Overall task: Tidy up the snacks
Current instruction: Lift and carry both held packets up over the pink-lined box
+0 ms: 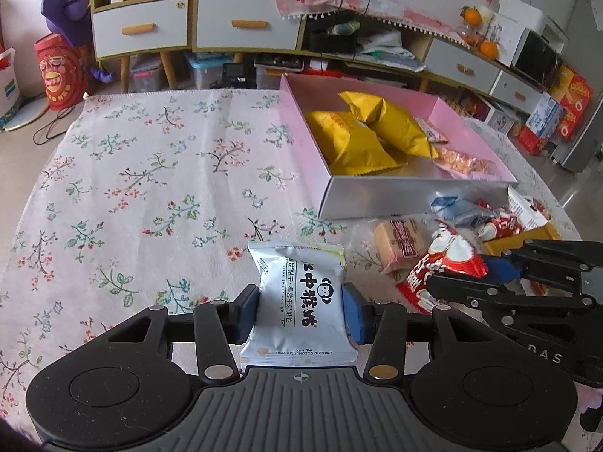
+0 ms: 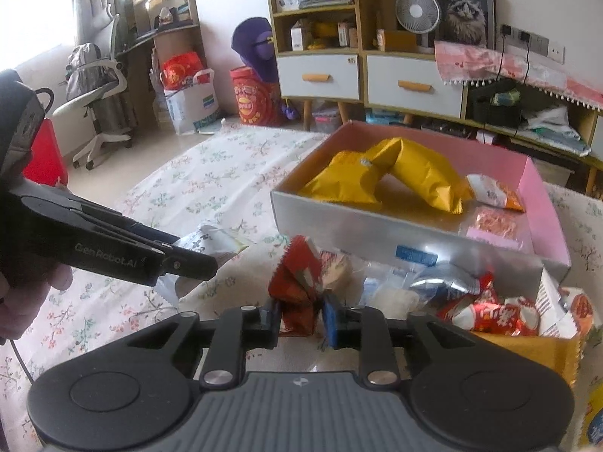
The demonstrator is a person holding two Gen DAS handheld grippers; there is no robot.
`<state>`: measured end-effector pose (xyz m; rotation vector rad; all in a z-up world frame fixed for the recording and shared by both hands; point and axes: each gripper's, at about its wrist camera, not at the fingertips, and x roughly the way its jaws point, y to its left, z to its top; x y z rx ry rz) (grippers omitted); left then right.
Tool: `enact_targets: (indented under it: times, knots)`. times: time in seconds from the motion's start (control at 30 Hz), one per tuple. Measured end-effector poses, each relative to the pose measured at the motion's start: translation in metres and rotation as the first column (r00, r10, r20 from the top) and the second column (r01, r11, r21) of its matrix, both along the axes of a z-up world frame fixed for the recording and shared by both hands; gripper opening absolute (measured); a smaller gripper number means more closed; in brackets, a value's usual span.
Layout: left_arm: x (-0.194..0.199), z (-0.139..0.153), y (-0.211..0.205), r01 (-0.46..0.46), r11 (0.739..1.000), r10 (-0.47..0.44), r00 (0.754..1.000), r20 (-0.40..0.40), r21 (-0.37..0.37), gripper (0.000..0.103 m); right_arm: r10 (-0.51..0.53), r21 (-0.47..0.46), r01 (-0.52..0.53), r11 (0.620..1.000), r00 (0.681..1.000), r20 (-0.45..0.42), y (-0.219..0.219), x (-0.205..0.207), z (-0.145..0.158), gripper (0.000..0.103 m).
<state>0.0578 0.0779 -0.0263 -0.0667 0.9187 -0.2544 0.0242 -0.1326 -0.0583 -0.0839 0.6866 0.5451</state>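
Observation:
My left gripper is shut on a silver-white snack packet with black lettering, its blue pads pressing both sides, low over the floral tablecloth. In the right wrist view that left gripper shows at the left with the silver packet poking out. My right gripper is shut on a crumpled red snack packet; the left wrist view shows this right gripper and the red packet at the right. A pink-lined box with a silver wall stands just beyond and holds yellow bags.
Loose snacks lie piled in front of the box, with a biscuit pack among them. A yellow pouch sits at the right. Cabinets with drawers stand behind the table. A person's hand grips the left tool.

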Motion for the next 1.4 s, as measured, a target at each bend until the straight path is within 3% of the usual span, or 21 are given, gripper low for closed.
enact_targets:
  times: [0.2,0.37,0.63,0.9,1.17,1.4]
  knots:
    - [-0.001,-0.003,-0.002,0.006,1.000,-0.005,1.000,-0.013,0.009,0.045,-0.012,0.011,0.012,1.000,0.999,-0.030,0.001,0.005,-0.005,0.019]
    - [0.000,-0.001,-0.001,0.000,1.000,0.000,1.000,-0.013,0.007,0.045,-0.005,0.002,0.005,1.000,1.000,-0.026,0.002,0.003,-0.004,0.011]
    - [0.001,0.014,-0.002,-0.013,1.000,0.013,0.999,0.045,-0.015,0.045,-0.012,0.034,0.012,0.999,1.000,0.015,-0.006,0.003,0.014,0.010]
    - [0.011,0.040,-0.024,-0.012,0.997,0.019,0.994,0.106,-0.070,0.045,-0.122,0.116,0.113,0.987,0.990,0.068,-0.032,0.020,0.043,0.010]
    - [0.041,0.049,-0.070,0.017,0.999,-0.010,0.990,0.141,-0.045,0.045,-0.299,0.181,0.286,0.941,0.953,0.045,-0.084,0.050,0.056,0.010]
    - [0.076,0.038,-0.100,0.009,0.999,-0.004,0.994,0.107,-0.051,0.045,-0.422,0.245,0.419,0.874,0.905,-0.043,-0.127,0.069,0.039,0.010]
